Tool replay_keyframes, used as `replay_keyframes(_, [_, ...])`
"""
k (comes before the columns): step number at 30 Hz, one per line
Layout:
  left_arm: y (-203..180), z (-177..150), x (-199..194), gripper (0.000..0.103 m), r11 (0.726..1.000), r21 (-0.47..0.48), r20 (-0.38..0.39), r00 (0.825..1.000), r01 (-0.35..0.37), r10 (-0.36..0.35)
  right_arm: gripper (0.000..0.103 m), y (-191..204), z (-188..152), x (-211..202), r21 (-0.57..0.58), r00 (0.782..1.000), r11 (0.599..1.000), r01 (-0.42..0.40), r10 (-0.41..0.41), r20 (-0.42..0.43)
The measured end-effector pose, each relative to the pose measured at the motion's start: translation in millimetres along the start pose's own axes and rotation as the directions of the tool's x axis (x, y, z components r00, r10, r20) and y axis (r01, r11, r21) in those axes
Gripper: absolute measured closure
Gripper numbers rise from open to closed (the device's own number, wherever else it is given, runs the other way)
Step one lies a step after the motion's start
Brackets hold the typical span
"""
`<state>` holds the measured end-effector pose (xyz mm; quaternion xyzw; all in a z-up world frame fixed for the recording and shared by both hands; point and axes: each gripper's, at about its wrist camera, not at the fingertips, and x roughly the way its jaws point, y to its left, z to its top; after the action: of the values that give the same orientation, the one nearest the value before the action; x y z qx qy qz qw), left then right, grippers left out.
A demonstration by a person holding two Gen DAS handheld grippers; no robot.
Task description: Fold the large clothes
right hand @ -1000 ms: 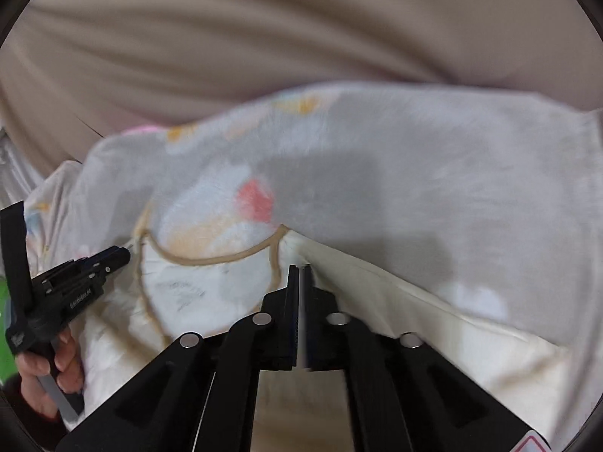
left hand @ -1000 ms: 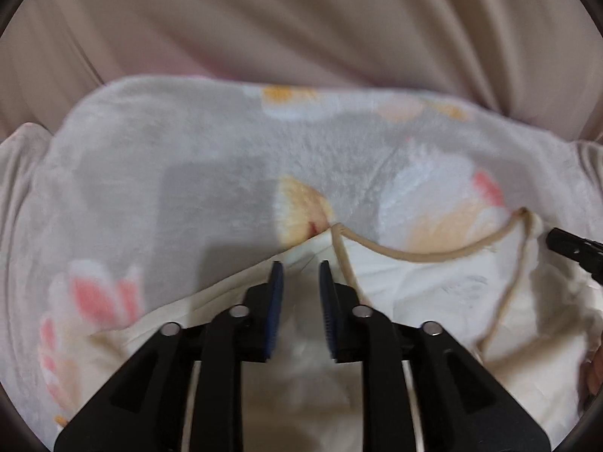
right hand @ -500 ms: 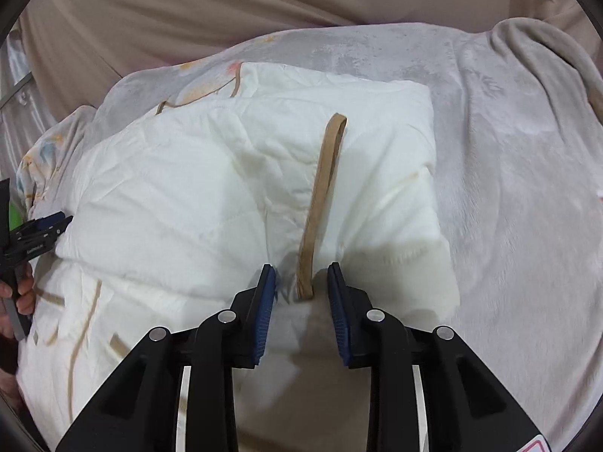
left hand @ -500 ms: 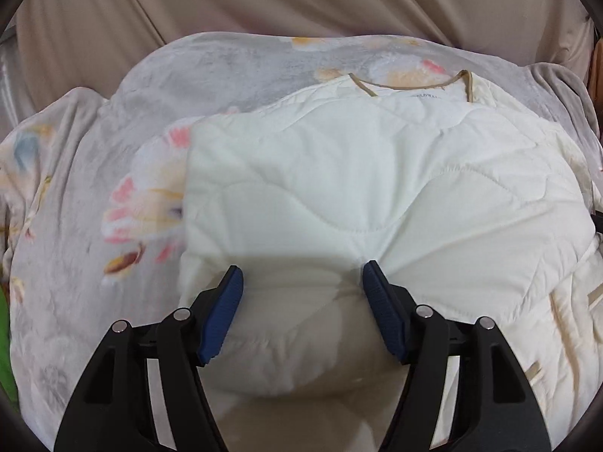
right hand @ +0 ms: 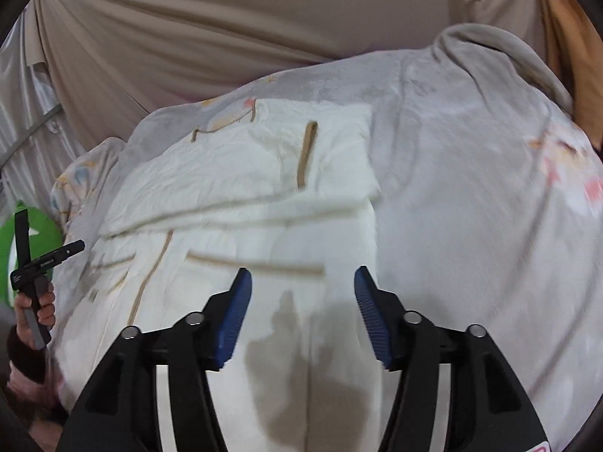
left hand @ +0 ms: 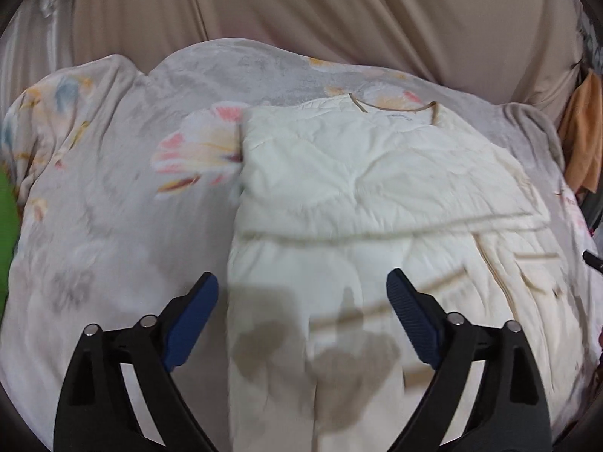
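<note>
A cream quilted garment (left hand: 369,188) with tan trim lies on a grey floral blanket (left hand: 113,196). Its far part is folded over toward me, with the neckline (left hand: 395,107) at the far end. My left gripper (left hand: 303,301) is open and empty, raised above the garment's near left edge. The garment also shows in the right wrist view (right hand: 245,203), with a tan strip (right hand: 305,154) on the folded flap. My right gripper (right hand: 301,297) is open and empty above the garment's near right part. The left gripper's body (right hand: 41,260) and the hand holding it show at the left of that view.
A beige curtain (left hand: 339,19) hangs behind the blanket. A green object (right hand: 34,233) sits at the far left. An orange cloth (left hand: 582,132) hangs at the right. The blanket (right hand: 471,188) spreads wide to the right of the garment.
Both grippers opened, let go of the garment and drew back and up. The folded-over part now lies flat on the garment.
</note>
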<state>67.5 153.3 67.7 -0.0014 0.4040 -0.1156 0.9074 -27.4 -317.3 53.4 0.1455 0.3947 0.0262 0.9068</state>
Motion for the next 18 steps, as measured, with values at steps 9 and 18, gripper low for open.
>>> replay_keyframes(9, [42.0, -100.2, -58.5, 0.011, 0.942, -0.302, -0.096, 0.978, 0.147, -0.183, 0.040, -28.7, -121.7, -56.0, 0.107, 0.992, 0.993, -0.059, 0.070, -0.105])
replay_keyframes(18, [23.9, -132.2, -51.5, 0.058, 0.898, -0.393, -0.114, 0.958, 0.199, -0.263, 0.075, -23.2, -143.7, -52.4, 0.206, 0.984, 0.964, -0.170, 0.178, -0.020])
